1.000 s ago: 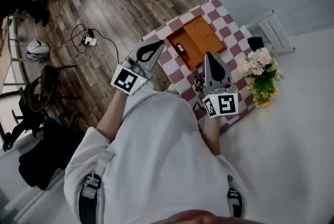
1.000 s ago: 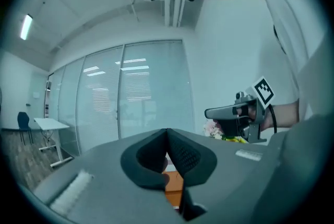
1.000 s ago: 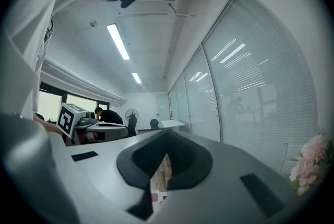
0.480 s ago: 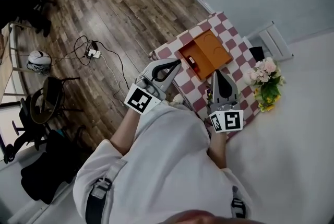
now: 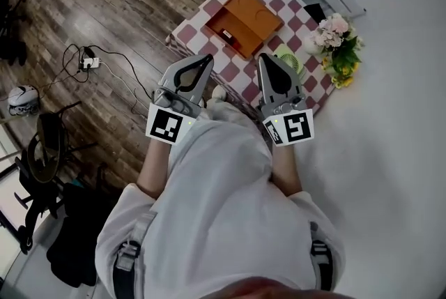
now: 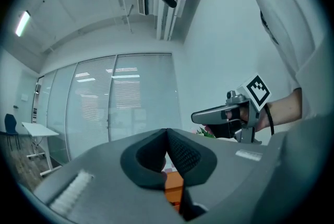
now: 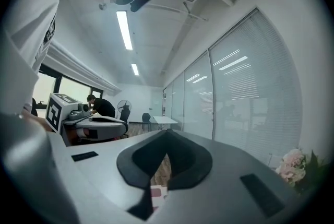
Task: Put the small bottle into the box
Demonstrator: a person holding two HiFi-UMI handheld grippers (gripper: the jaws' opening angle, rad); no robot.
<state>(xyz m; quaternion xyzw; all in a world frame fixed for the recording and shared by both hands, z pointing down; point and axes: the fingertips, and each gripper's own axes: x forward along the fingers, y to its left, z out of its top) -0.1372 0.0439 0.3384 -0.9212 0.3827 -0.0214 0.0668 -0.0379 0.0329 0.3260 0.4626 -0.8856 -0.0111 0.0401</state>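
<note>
Looking down on brown wood-plank floor [image 5: 118, 5] and a small table under red-and-white checked cloth [image 5: 202, 20]. Half hidden behind the right gripper [image 5: 264, 58]: a green round item [image 5: 288, 62]. Inside the orange open box [image 5: 245, 20], something small and dark [image 5: 226, 33], too tiny to confirm as the small bottle. Left gripper [image 5: 206, 58] and right gripper both pressed together, empty, over the table's near edge.

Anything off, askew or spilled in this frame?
Nothing stands out. The orange box lies open on the checkered table, with flowers at one corner and no spill visible. Both the left gripper and right gripper are shut, nothing between the jaws.
</note>
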